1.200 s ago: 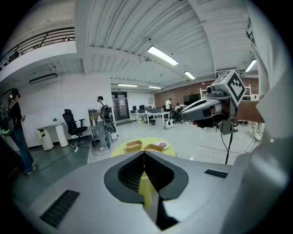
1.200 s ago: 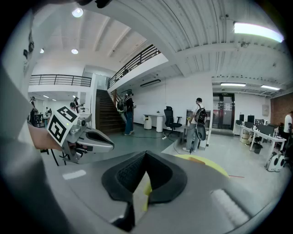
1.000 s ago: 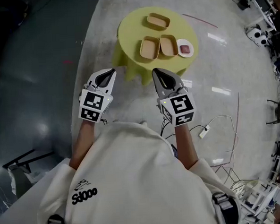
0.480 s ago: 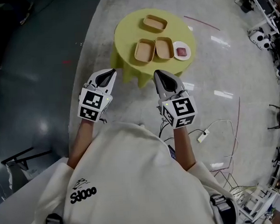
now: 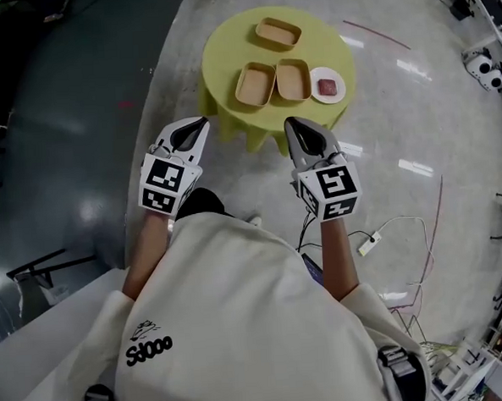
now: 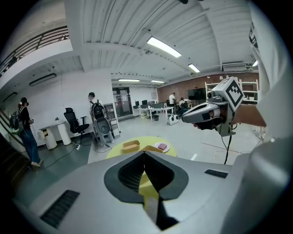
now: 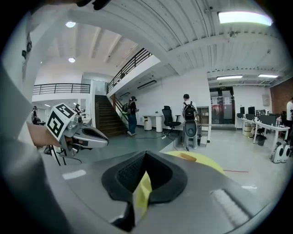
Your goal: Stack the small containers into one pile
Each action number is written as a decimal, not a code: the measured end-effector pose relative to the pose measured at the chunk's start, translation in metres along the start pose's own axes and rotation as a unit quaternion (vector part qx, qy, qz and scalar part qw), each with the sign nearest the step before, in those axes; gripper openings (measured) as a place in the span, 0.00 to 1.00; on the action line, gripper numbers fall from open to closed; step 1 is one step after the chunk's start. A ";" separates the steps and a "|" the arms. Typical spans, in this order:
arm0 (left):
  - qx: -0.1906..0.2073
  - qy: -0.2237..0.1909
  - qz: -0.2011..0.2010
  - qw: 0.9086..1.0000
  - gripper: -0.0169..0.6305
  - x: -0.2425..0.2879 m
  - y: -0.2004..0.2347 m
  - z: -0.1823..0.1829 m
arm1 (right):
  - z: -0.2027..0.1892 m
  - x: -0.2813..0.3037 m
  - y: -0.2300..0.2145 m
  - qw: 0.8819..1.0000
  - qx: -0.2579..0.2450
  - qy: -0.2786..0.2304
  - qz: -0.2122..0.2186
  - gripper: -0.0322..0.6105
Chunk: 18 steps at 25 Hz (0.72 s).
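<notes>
Three tan containers (image 5: pixel 256 84) lie unstacked on the yellow table (image 5: pixel 225 57), two side by side.

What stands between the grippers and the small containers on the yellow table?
Nothing visible. The left gripper and right gripper, both shut, hang short of the yellow table; only floor lies between. The three containers sit uncovered, and the small plate lies beside them.

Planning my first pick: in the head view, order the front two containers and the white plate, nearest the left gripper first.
From the left gripper:
1. Front-left container, leftmost of the row.
2. Front-right container, in the middle.
3. White plate, at the right end.
</notes>
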<state>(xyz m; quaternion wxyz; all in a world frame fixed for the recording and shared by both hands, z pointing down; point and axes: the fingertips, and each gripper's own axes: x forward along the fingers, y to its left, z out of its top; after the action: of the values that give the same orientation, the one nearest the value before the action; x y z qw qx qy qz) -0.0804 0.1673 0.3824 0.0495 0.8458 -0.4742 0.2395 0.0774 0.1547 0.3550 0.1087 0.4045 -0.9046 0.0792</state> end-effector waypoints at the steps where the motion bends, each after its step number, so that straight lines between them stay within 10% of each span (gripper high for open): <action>1: 0.000 0.001 -0.002 1.000 0.04 0.004 0.002 0.000 | 0.001 0.004 -0.005 1.000 -0.001 -0.001 0.000 0.06; 18: -0.015 -0.016 -0.046 0.999 0.04 0.078 0.129 0.010 | 0.033 0.117 -0.033 0.998 0.022 0.012 -0.058 0.06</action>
<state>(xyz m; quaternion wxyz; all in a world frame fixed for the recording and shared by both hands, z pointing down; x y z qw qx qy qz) -0.1494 0.0330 0.3907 0.0654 0.8698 -0.4386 0.2163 0.0217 0.0421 0.3557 0.1153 0.4574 -0.8763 0.0978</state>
